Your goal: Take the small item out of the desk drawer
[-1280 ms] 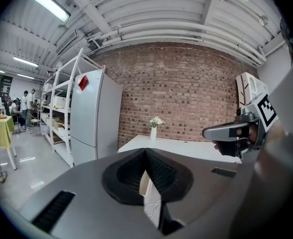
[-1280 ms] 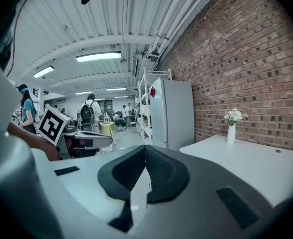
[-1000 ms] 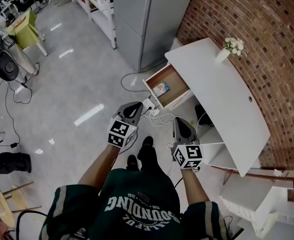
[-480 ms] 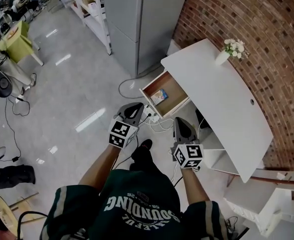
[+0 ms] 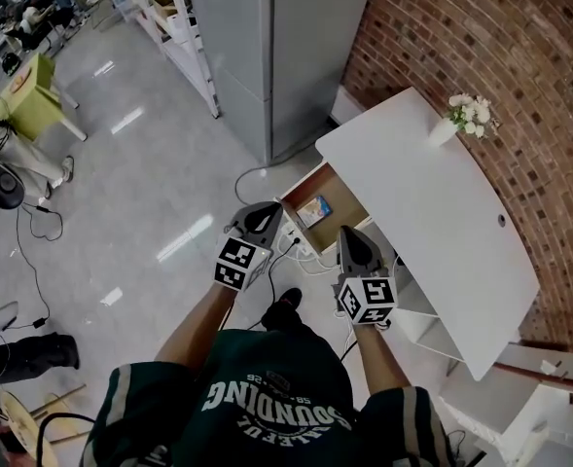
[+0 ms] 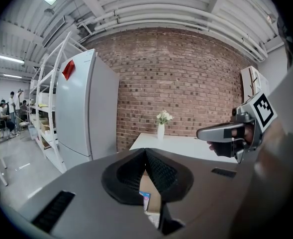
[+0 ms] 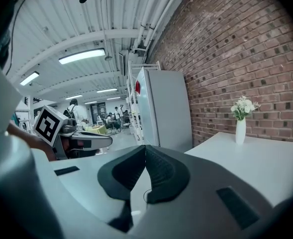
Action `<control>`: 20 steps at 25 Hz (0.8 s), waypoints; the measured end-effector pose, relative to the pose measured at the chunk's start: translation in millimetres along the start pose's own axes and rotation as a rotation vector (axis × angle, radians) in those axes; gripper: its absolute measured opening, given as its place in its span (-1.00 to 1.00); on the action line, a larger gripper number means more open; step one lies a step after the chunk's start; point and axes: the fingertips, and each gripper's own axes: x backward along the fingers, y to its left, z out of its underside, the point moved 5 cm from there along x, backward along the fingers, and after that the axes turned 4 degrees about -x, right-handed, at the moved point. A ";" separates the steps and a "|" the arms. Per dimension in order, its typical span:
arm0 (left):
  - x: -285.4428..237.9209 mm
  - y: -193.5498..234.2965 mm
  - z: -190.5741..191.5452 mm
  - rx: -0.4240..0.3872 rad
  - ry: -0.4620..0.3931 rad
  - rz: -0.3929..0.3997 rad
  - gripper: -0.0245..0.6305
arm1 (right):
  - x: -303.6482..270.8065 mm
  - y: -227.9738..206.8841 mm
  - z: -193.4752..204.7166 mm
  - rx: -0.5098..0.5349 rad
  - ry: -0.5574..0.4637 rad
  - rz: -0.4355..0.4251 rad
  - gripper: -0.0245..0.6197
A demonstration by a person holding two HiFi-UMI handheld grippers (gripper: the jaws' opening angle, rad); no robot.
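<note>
Left gripper [image 5: 257, 214] and right gripper [image 5: 352, 236] are getting closer to the open drawer [image 5: 337, 188] than a second ago, so the person is getting ready to reach in. Both grippers are staying squeezed together, holding nothing, and pointing forward and a little down, just before the drawer. The small item [image 5: 314, 209] is lying untouched inside the drawer, which is sticking out from the worktop [image 5: 432, 202].

Desk [image 5: 432, 212] is set along brick wall [image 5: 481, 37], at right. Drawer [image 5: 342, 185] is pulled out at desk's left end, toward fridge [image 5: 267, 47]; small item [image 5: 313, 209] is seen in it, near the front. Vase [image 5: 464, 117] is stood on desk's far end. Shelving [image 5: 169, 13] is placed behind fridge. Cables [image 5: 310, 257] are strewn on floor under drawer. Left gripper [image 5: 260, 209] and right gripper [image 5: 350, 233] are held side by side, just before drawer.
</note>
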 end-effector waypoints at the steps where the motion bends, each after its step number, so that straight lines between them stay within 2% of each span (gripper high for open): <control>1: -5.4 2.8 -0.9 -0.001 0.005 0.001 -0.88 | -6.7 -3.9 -0.6 -0.001 0.005 -0.002 -0.85; 9: -38.6 25.9 -8.7 -0.009 0.026 0.004 -0.88 | -46.4 -22.3 -9.3 -0.016 0.020 -0.021 -0.85; 16: -60.1 24.8 -10.9 -0.019 0.035 0.030 -0.88 | -50.9 -36.3 -10.5 -0.021 0.024 -0.002 -0.85; 20: -72.1 24.9 -11.3 -0.034 0.040 0.061 -0.87 | -50.9 -38.2 -10.0 0.030 0.033 0.022 -0.85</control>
